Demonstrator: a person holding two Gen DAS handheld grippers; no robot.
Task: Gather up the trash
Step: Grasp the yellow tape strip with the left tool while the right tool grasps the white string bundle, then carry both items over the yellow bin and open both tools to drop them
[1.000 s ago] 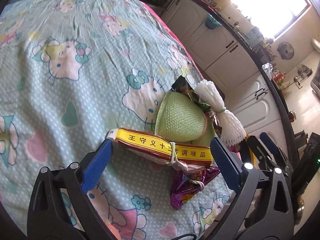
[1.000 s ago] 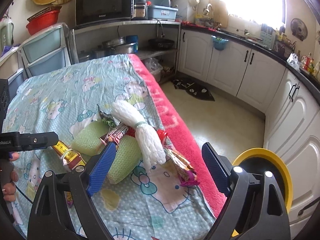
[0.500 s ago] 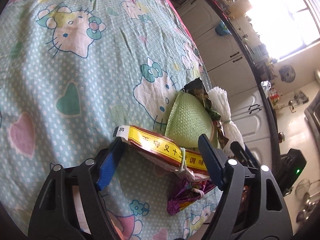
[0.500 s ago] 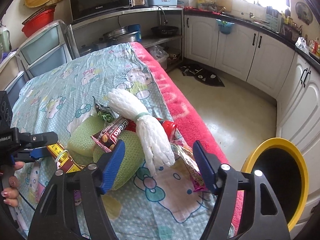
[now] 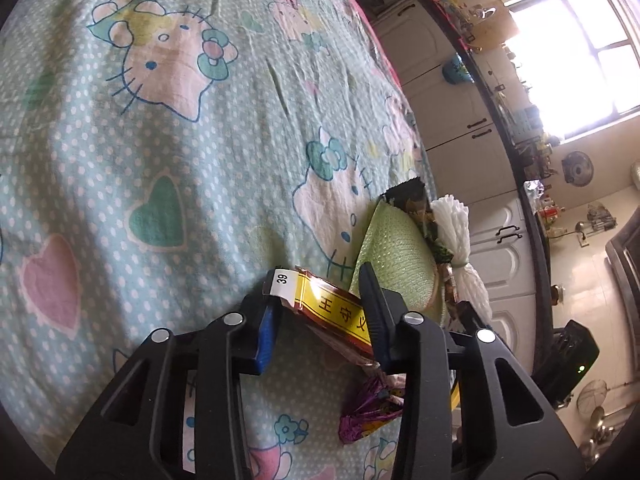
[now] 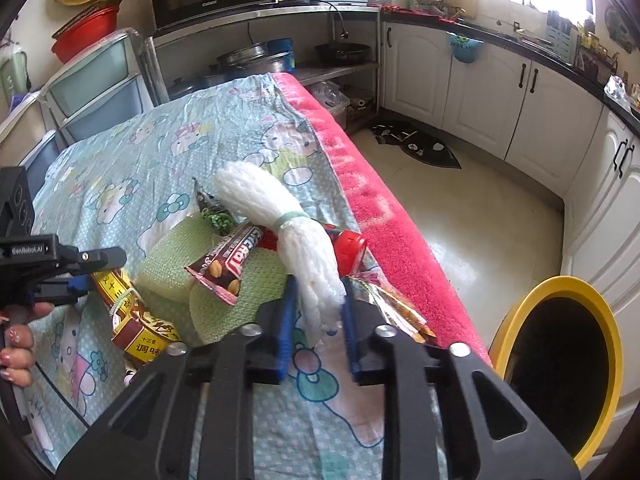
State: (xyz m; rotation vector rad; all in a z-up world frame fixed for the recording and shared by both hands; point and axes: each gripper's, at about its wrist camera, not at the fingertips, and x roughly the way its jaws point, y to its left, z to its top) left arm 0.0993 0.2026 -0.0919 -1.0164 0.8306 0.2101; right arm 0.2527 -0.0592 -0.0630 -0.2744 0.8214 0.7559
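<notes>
**Two grips set on a trash pile at the bench's edge**

On a bench draped in a cartoon-cat cloth point(image 6: 132, 168), a heap of litter is seen near the pink border, with both tools already at it. At the heap's right end a white foam net sleeve point(image 6: 280, 220), banded at its waist, is laid with its long axis running from the far left toward the near right; its near, frayed end is clamped between the blue pads of the right hand-held gripper point(image 6: 318, 312), whose jaws are drawn together on it. At the heap's left end a red-and-yellow seasoning packet point(image 5: 336, 308) is straddled by the left hand-held gripper point(image 5: 320, 312), its jaws closing, the pads brought against the packet's edges. The packet's long axis is set across that gripper's line, slanting down to the right. Between the two lie a green mesh pad point(image 6: 240, 280), a brown chocolate wrapper point(image 6: 230, 258) and a red-capped tube point(image 6: 348, 246); a crumpled purple wrapper point(image 5: 368, 412) is left below the packet. Off the bench's right side, low on the floor, a yellow-rimmed bin point(image 6: 560, 368) is open. The right tool is judged the nearer to it, so the sleeve would need carrying rightward and down.
</notes>
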